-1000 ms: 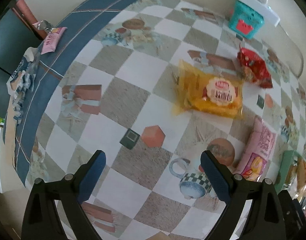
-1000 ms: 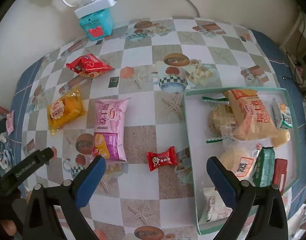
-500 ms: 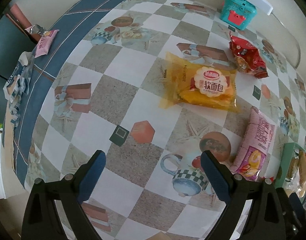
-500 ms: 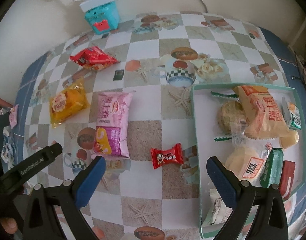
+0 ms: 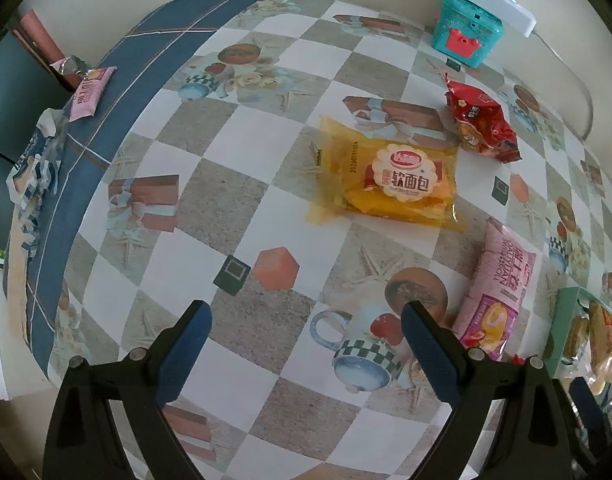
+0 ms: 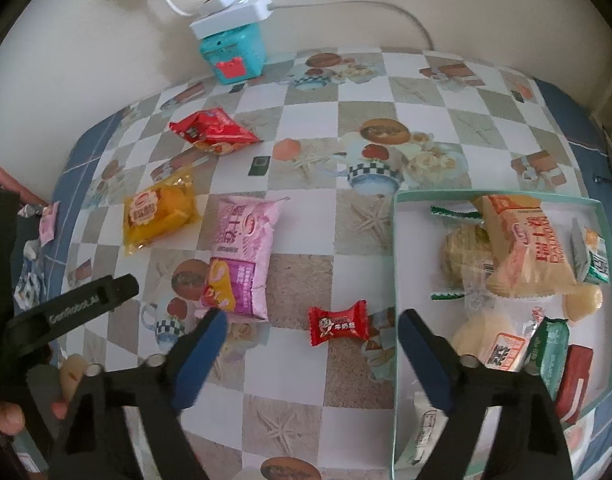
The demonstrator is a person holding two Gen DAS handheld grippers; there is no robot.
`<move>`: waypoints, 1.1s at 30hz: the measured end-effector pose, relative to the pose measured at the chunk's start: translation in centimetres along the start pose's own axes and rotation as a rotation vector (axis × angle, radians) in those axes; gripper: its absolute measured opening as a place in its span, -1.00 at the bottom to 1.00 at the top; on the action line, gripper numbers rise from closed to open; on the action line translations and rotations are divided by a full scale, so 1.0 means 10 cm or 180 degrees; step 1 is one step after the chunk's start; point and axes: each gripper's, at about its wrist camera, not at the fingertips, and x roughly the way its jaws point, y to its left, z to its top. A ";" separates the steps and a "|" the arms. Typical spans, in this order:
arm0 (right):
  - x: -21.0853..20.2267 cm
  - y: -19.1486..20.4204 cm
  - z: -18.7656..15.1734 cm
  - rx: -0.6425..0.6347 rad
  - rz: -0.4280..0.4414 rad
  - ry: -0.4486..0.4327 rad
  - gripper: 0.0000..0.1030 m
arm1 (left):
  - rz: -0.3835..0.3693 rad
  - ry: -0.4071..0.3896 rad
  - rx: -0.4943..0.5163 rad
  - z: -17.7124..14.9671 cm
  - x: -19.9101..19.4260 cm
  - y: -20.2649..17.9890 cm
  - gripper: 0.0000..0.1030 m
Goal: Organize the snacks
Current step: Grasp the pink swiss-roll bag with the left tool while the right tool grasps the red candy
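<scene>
A small red candy [image 6: 338,323] lies on the table just ahead of my open, empty right gripper [image 6: 312,334]. A pink snack bag [image 6: 243,252] [image 5: 500,288], a yellow bread bag [image 6: 159,210] [image 5: 398,180] and a red snack bag [image 6: 211,132] [image 5: 480,122] lie on the checked tablecloth. A teal tray [image 6: 396,264] at the right holds several packaged snacks. My left gripper [image 5: 303,332] is open and empty above the table, short of the yellow bag; its arm shows in the right wrist view [image 6: 71,306].
A teal box with a white power strip [image 6: 233,46] stands at the back by the wall. A small pink packet [image 5: 90,94] lies at the table's far left edge. The tray's corner [image 5: 566,320] shows at the right in the left wrist view.
Both grippers have moved forward and lower toward the table. The yellow bag and the red candy appear larger and nearer. Both stay open.
</scene>
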 end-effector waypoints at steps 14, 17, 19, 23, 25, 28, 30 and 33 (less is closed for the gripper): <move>0.32 -0.04 -0.07 -0.0065 -0.0108 0.0244 0.15 | -0.0066 0.0015 0.0066 0.03 0.04 -0.07 0.86; 0.38 -0.05 -0.07 -0.0072 -0.0135 0.0283 0.08 | -0.0110 -0.0010 0.0088 0.03 0.00 -0.13 0.86; 0.42 -0.06 -0.08 -0.0103 -0.0191 0.0305 0.00 | -0.0134 -0.0026 0.0126 0.03 -0.02 -0.18 0.86; 0.47 -0.04 -0.09 -0.0138 -0.0264 0.0333 -0.06 | -0.0218 -0.0048 0.0213 0.02 -0.04 -0.32 0.86; 0.50 -0.03 -0.10 -0.0161 -0.0304 0.0343 -0.14 | -0.0265 -0.0045 0.0251 0.01 -0.04 -0.38 0.86; 0.53 -0.01 -0.12 -0.0177 -0.0315 0.0361 -0.26 | -0.0345 -0.0015 0.0309 -0.01 -0.01 -0.49 0.86; 0.54 0.00 -0.11 -0.0167 -0.0325 0.0352 -0.29 | -0.0412 -0.0001 0.0330 -0.01 0.01 -0.53 0.86; 0.54 -0.01 -0.10 -0.0159 -0.0310 0.0333 -0.29 | -0.0511 0.0000 0.0361 -0.03 0.01 -0.62 0.86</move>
